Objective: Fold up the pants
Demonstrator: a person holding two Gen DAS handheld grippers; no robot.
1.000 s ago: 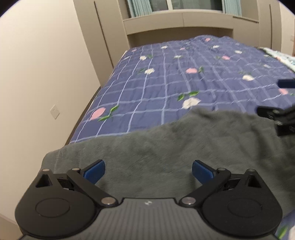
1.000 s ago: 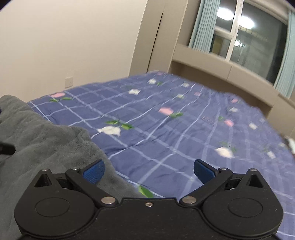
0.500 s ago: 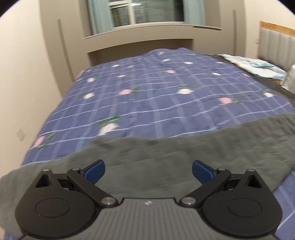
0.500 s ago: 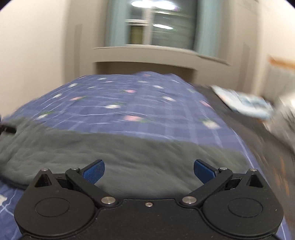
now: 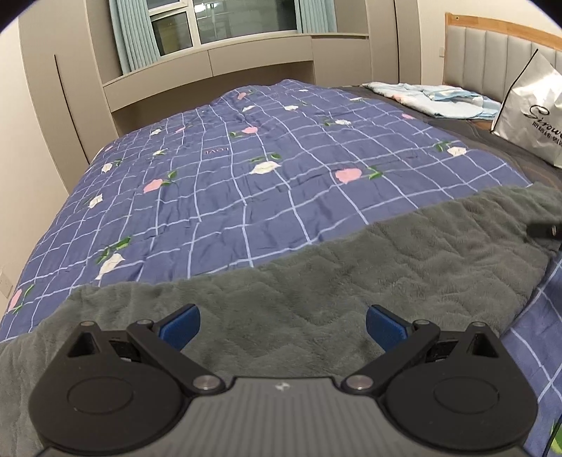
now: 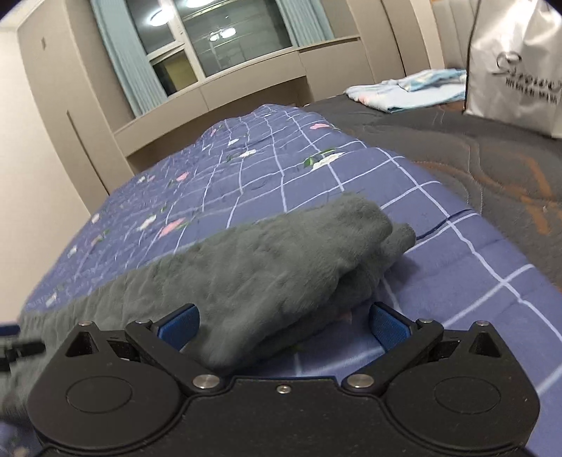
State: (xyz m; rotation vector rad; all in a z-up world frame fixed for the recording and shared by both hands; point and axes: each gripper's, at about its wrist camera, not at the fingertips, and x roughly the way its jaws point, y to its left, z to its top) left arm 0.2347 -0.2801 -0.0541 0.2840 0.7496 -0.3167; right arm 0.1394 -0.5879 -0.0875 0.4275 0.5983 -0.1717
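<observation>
Grey fleece pants (image 5: 351,281) lie stretched in a long band across the near edge of a bed, on top of a blue checked quilt (image 5: 263,182) printed with pink and white flowers. In the right wrist view one end of the pants (image 6: 281,267) shows folded over on itself, two plush layers stacked, with the rounded end pointing toward the dark mattress cover (image 6: 491,168) beyond the quilt's edge.

The left gripper (image 5: 282,328) hangs low over the middle of the garment, its jaws wide apart, blue pads (image 5: 181,327) on either side of bare fleece and gripping nothing. The right gripper (image 6: 282,327) sits at the folded end, jaws likewise apart; the left pad is just beside or against the fleece, while the right pad is over the quilt, clear of the cloth. A dark part of the right gripper (image 5: 544,230) shows at the far right of the left wrist view, at the pants' edge.

Farther off, a folded pale blue cloth (image 5: 432,96) lies near the padded headboard (image 5: 491,59), and a white shopping bag (image 6: 516,59) with dark lettering stands on the mattress cover. Beige built-in cabinets (image 5: 70,105) frame a window (image 5: 228,21) hung with pale teal curtains (image 5: 135,38).
</observation>
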